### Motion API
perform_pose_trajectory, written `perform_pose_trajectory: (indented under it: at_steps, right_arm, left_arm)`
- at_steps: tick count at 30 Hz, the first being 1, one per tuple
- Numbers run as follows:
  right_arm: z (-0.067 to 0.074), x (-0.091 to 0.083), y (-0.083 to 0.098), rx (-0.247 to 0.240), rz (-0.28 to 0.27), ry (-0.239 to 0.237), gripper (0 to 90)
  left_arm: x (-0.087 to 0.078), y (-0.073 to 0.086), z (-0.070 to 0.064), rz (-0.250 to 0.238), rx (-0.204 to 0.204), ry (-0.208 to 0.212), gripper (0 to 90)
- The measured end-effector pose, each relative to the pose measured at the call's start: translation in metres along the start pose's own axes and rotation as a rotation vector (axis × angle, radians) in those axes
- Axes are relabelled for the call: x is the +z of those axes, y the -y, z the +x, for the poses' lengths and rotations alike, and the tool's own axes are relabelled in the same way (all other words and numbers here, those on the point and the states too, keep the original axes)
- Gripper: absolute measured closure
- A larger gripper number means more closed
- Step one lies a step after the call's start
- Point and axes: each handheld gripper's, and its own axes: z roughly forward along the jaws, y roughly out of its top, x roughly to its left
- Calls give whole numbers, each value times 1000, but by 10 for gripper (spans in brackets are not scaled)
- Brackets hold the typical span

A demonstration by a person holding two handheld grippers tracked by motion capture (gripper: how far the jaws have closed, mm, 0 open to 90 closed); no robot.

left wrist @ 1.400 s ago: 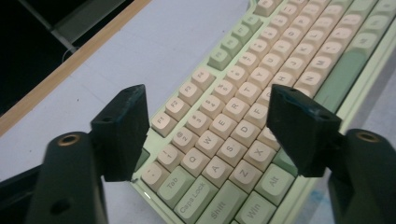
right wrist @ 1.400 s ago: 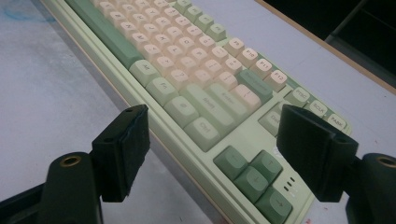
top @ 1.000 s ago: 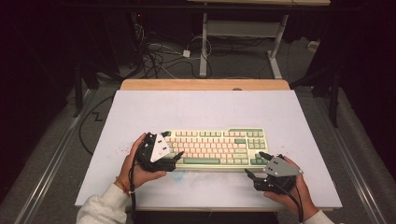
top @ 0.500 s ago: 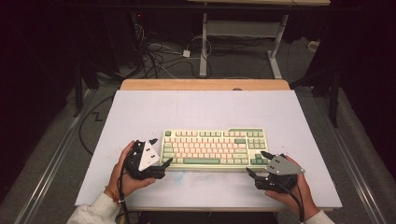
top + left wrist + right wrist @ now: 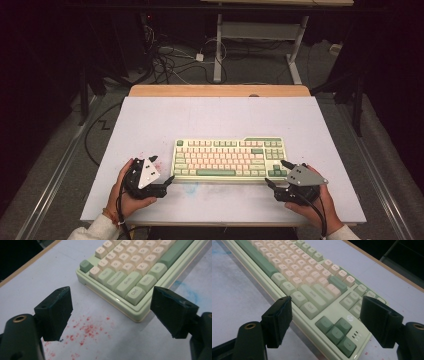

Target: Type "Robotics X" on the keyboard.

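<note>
On the white counter (image 5: 150, 120), a green-and-cream keyboard (image 5: 229, 159) lies flat near the front edge, between my two claws. My left claw (image 5: 163, 169) hangs just off the keyboard's left end, jaws spread wide with nothing in them, above red speckles (image 5: 85, 330) on the counter. My right claw (image 5: 277, 173) sits at the right front corner by the arrow keys (image 5: 336, 332), jaws likewise wide and empty.

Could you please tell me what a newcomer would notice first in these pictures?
A pale green and cream mechanical keyboard lies near the front of the white table. The black left tongs and black right tongs flank its near corners, both open. Red specks stain the table by the left corner.
</note>
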Motion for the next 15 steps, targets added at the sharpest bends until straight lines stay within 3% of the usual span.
perform_pose_trajectory:
  at_steps: [15]
  right_arm:
    - [-5,6,-8,2,1,-8,270]
  left_arm:
    - [0,13,-4,49,-28,19,168]
